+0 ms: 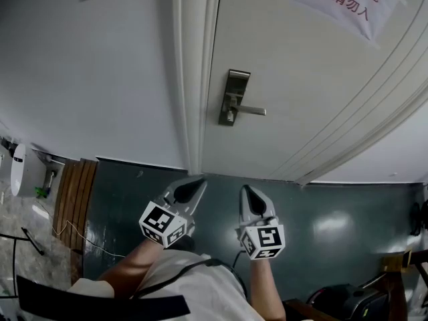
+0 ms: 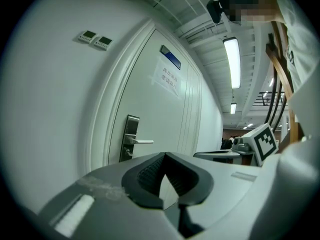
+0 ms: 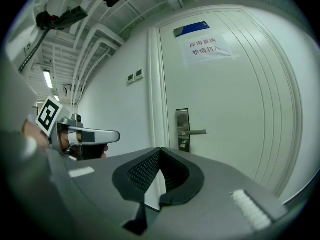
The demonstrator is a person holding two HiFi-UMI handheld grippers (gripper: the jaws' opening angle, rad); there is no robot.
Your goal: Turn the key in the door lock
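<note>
AT THE DOOR | brushed-steel lock plate with lever handle (image 1: 234, 97) on white door (image 1: 314, 92) lies straight ahead, well apart | left tool (image 1: 196, 184), right tool (image 1: 247, 191) both pressed together, empty | right tool likely nearer

Cool, even light comes from a ceiling strip lamp (image 2: 232, 61), with fisheye bending and dark corners.

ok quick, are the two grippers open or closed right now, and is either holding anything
Left gripper: closed, holding nothing.
Right gripper: closed, holding nothing.
</note>
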